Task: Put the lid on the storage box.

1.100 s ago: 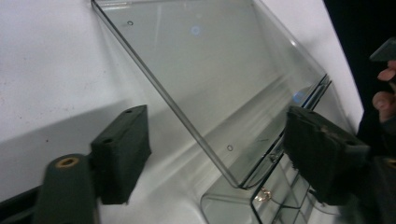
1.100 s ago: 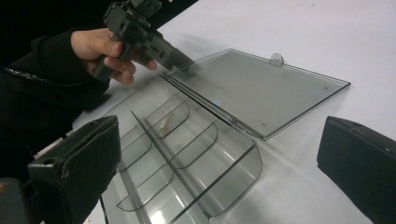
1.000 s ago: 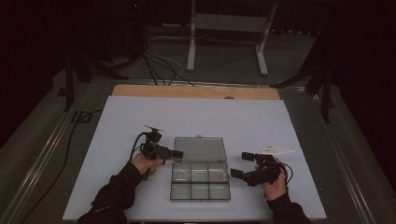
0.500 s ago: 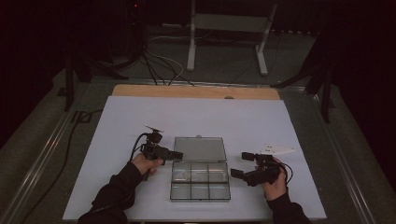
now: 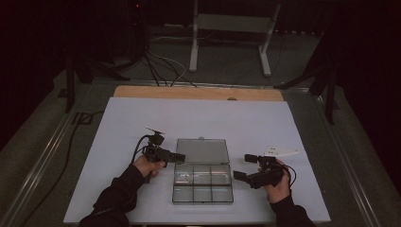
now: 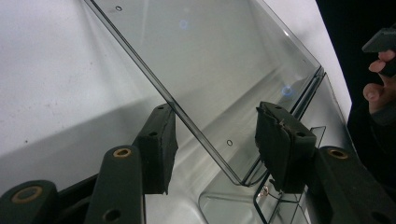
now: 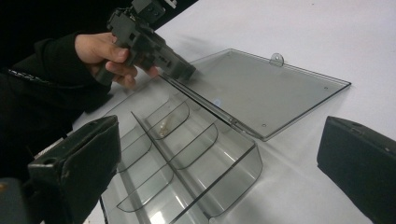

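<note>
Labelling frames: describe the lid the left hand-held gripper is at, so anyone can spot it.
On the white table sheet lies an open clear compartment box. Its lid is the flat undivided pane on the far side, hinged to the tray, straddled at one corner by the left hand-held gripper.

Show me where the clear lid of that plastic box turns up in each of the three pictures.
High view: the lid lies open flat on the white table, low centre, behind the compartments.
Left gripper view: the lid slants across the upper middle, its edge between the open jaws.
Right gripper view: the lid lies right of centre.
Shared landmark: the left hand-held gripper at the lid's hinge-side corner.
</note>
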Demonstrator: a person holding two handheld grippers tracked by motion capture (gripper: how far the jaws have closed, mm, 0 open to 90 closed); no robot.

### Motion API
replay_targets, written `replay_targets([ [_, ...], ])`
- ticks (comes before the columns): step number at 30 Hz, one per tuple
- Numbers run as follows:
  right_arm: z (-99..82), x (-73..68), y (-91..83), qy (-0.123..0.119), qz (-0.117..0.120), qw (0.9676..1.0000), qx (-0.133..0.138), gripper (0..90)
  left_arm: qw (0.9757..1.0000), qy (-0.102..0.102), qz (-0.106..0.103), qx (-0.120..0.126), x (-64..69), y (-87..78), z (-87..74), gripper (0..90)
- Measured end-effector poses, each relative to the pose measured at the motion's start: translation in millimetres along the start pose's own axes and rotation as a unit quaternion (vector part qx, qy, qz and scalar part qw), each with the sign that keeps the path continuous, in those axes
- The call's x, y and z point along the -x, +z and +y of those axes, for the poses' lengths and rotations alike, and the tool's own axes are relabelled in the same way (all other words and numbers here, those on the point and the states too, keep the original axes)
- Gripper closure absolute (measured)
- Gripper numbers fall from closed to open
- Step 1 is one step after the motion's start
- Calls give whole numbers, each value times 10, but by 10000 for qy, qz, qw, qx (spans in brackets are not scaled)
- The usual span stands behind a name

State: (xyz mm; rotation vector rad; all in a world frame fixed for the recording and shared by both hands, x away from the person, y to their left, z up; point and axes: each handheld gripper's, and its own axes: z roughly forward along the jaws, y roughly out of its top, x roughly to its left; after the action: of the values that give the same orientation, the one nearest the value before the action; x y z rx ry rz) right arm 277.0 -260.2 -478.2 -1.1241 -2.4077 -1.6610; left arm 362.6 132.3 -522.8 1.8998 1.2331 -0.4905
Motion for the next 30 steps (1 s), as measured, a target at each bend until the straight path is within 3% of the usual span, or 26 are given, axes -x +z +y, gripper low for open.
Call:
replay_targets([
  [25, 4, -2, -8, -4, -12, 10000, 11, 0, 9997, 127, -171, 155, 2, -37, -20, 614],
  [30, 5, -1, -8, -3, -14, 10000, 11, 0, 9991, 193, -254, 275, -13, -68, -29, 666],
])
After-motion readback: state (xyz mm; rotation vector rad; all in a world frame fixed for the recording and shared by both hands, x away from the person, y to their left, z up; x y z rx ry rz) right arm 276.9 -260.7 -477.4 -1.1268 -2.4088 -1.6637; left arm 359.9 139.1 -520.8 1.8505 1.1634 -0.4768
